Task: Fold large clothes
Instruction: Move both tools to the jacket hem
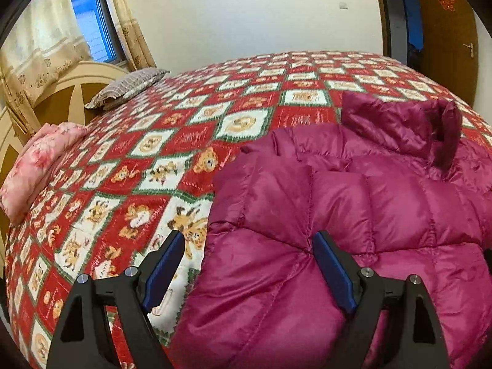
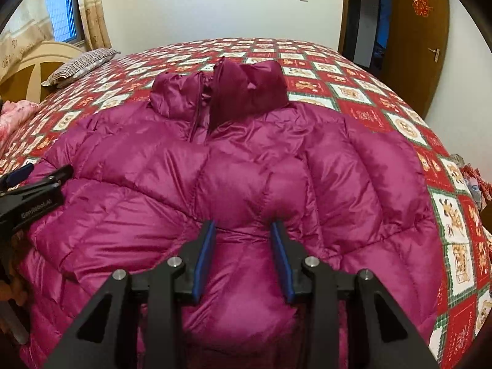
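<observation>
The coat (image 2: 233,166) lies flat on the bed (image 1: 123,184), collar far away, hem near. The right gripper (image 2: 243,240) pinches a puffy fold at the hem (middle). The left gripper (image 1: 249,255) is wide open, empty, over the coat's left edge.

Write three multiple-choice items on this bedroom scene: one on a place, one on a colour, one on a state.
1. Where does the jacket lie?
A. on the floor
B. on the quilt
C. on a chair

2. What colour is the jacket?
A. black
B. yellow
C. magenta

3. How does the left gripper stand?
A. open
B. shut on a pillow
C. shut, empty

Key:
1 B, the patterned quilt shows around it.
2 C, its shiny padded cloth is purplish red.
3 A, the blue pads stand far apart over the jacket's edge.
</observation>
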`<action>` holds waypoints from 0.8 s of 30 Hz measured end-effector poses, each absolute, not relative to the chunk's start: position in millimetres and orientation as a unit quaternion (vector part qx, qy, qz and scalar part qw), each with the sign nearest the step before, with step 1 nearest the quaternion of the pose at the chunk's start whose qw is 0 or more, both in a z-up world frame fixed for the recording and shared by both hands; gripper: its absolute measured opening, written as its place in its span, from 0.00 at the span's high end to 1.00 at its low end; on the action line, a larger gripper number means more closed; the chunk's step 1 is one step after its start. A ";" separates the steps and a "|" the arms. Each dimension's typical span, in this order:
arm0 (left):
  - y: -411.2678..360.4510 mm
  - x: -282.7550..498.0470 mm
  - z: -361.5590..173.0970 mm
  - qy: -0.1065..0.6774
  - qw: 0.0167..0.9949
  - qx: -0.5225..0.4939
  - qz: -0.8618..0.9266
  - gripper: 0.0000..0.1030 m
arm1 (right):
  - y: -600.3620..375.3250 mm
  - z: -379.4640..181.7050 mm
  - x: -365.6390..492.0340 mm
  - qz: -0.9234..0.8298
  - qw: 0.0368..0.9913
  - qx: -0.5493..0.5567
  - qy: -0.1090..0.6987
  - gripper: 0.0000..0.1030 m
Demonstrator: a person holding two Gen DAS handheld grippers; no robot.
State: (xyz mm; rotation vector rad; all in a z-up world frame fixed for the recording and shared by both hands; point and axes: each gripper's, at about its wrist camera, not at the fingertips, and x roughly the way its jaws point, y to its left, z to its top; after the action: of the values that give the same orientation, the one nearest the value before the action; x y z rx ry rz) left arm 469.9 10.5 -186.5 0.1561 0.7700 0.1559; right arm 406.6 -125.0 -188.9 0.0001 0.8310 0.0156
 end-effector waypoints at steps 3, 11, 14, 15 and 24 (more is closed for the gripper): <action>10.4 476.4 -193.8 0.386 0.916 0.078 0.076 0.16 | -125.1 -189.4 406.8 0.007 0.915 0.000 0.403 0.60; 18.8 466.6 -189.3 0.375 0.923 0.047 0.078 0.15 | -141.8 -152.8 419.7 0.027 0.907 0.057 0.416 0.46; 26.0 456.5 -182.0 0.358 0.932 0.004 0.061 0.15 | -161.1 -117.7 443.9 0.007 0.914 0.114 0.388 0.23; 27.7 453.3 -179.9 0.350 0.935 -0.006 0.054 0.15 | -166.3 -106.2 457.9 0.000 0.916 0.130 0.380 0.22; 46.3 449.2 -177.8 0.330 0.940 -0.069 0.056 0.15 | -167.1 -124.8 586.1 -0.053 0.861 0.175 0.474 0.22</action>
State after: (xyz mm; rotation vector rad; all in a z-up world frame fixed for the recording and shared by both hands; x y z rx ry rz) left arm 449.2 46.3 -177.8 -0.1403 0.6745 0.1144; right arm 586.1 -167.1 -124.8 0.3669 0.9941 -0.1108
